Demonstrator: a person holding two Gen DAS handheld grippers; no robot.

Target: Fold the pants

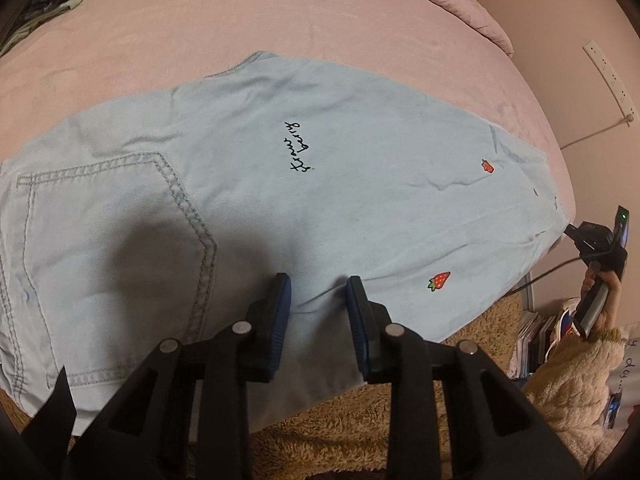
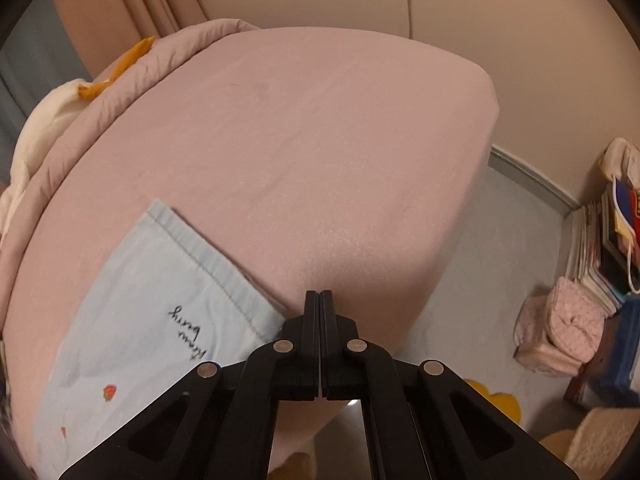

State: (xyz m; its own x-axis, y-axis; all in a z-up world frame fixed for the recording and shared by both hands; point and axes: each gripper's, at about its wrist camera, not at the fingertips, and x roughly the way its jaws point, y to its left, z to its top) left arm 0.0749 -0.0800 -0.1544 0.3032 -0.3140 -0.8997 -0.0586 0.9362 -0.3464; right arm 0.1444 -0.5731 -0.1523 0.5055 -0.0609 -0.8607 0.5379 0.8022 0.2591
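Light blue denim pants (image 1: 280, 200) with strawberry prints and black script lie flat, folded lengthwise, on the pink bed (image 1: 200, 32). A back pocket (image 1: 108, 248) is at the left. My left gripper (image 1: 318, 284) is open, hovering over the near edge of the pants with nothing between its fingers. My right gripper (image 2: 319, 296) is shut and empty, just past the leg hem (image 2: 200, 256) of the pants (image 2: 160, 340). The right gripper also shows in the left wrist view (image 1: 592, 248), held off the bed's right edge.
A rolled pink duvet (image 2: 120, 92) lies along the far side of the bed. A beige fluffy rug (image 1: 360, 420) is below the bed's near edge. Books and bags (image 2: 600, 272) stand on the floor at the right wall. A power strip (image 1: 608, 76) hangs on the wall.
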